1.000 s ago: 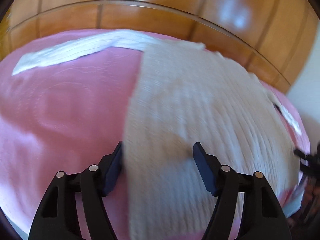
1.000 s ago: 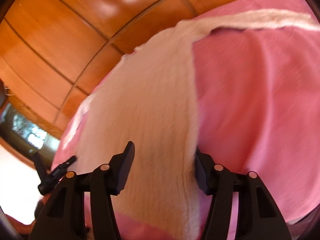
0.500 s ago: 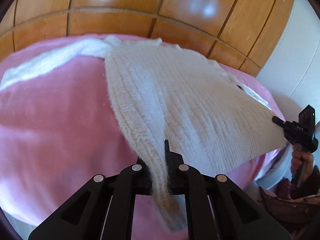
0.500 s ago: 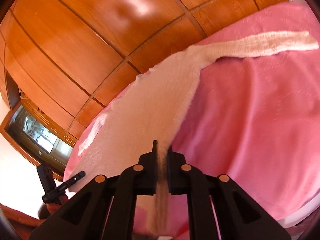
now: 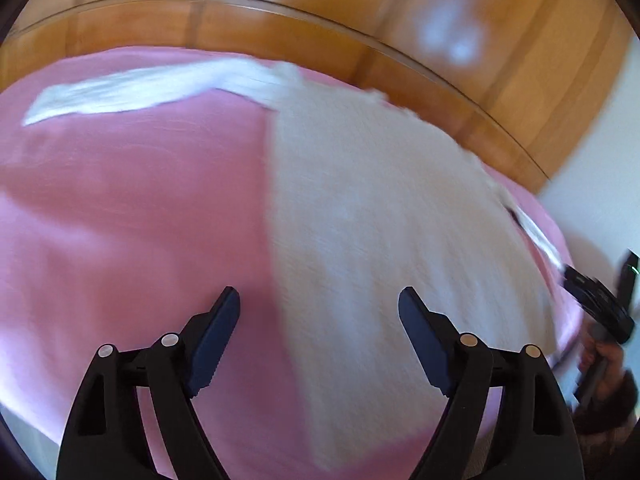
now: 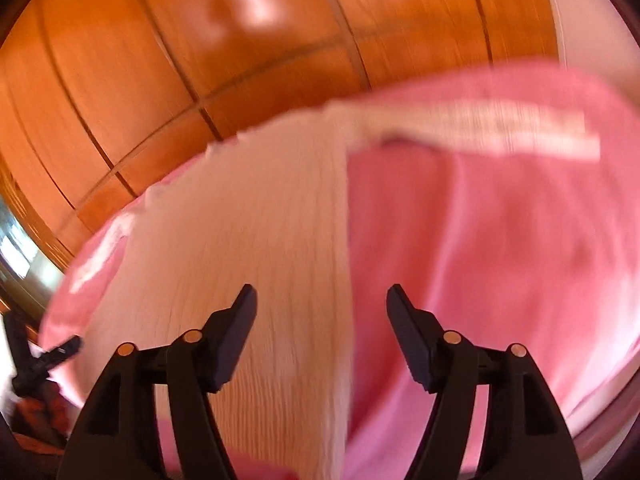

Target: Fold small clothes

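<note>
A white ribbed knit sweater [image 5: 384, 216] lies flat on a pink bed cover [image 5: 132, 216], one sleeve [image 5: 132, 92] stretched out to the far left. My left gripper [image 5: 319, 312] is open and empty just above the sweater's left hem edge. In the right wrist view the same sweater [image 6: 248, 232] lies on the pink cover [image 6: 500, 240], its other sleeve [image 6: 500, 132] stretched to the right. My right gripper [image 6: 321, 308] is open and empty over the sweater's right edge. Both views are motion-blurred.
A glossy wooden panelled wall [image 5: 320, 12] stands behind the bed; it also shows in the right wrist view [image 6: 200, 40]. The right gripper with the hand holding it [image 5: 600, 320] shows at the bed's right edge. A window [image 6: 16, 248] is at the far left.
Both grippers were shut on the sweater's hem edges half a second ago. Both have opened and let the sweater go; it now lies flat.
</note>
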Motion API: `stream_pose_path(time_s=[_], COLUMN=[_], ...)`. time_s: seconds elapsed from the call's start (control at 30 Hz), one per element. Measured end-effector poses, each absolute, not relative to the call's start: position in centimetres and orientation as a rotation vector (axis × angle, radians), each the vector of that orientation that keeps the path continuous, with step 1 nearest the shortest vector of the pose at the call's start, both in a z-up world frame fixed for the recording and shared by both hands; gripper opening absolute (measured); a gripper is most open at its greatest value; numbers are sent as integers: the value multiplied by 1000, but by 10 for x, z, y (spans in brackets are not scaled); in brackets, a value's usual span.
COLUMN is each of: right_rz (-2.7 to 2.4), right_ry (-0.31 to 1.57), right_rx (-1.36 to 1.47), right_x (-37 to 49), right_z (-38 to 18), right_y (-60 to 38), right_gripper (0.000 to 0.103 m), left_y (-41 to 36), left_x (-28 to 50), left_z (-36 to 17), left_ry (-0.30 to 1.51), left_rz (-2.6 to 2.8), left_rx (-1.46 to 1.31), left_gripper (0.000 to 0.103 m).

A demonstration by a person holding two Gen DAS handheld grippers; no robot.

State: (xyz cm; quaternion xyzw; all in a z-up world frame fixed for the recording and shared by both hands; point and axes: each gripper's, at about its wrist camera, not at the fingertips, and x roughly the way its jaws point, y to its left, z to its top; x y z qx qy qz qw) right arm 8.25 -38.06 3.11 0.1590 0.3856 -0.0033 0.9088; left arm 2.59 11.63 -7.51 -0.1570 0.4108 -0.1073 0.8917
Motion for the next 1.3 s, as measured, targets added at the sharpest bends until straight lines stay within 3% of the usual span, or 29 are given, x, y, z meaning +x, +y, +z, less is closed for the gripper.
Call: stream_pose_path(time_s=[0.03,0.13,0.43,0.67,0.83,0.87,0.93,0.97,1.3], right_rz=[-36,-21,-234,-193,-163,-165,-175,-178,-179], right_ry=[794,796,909,943,947,945,942,941,939], right_rx=[291,243,-46,85,179,176,161,156,166], right_x=[94,127,221,216,209,206,207,206,211], right_z=[34,33,-25,-43,-46,-44,-43,-41,-41], right_y=[-374,-353,-325,-349,-361,-359,-357,-354,-350], right_gripper=[96,101,101,101,101,101,101,101,101], left_y=[130,174,273,320,348,357,367,371,416], left_x=[34,53,104,151,183,185,192,195,212], left_z=[-77,-80,-77,-88,-100,-103,-109,-111,-43], left_ry=[848,824,731,699,642,633,632,647,598], left_rz=[-174,-65,232,290,309,307,322,325,379], left_rx=[-373,-558,-783,-855,-970,-998,-1055,-1069,-865], left_gripper=[81,81,81,80,45,41,14,6,5])
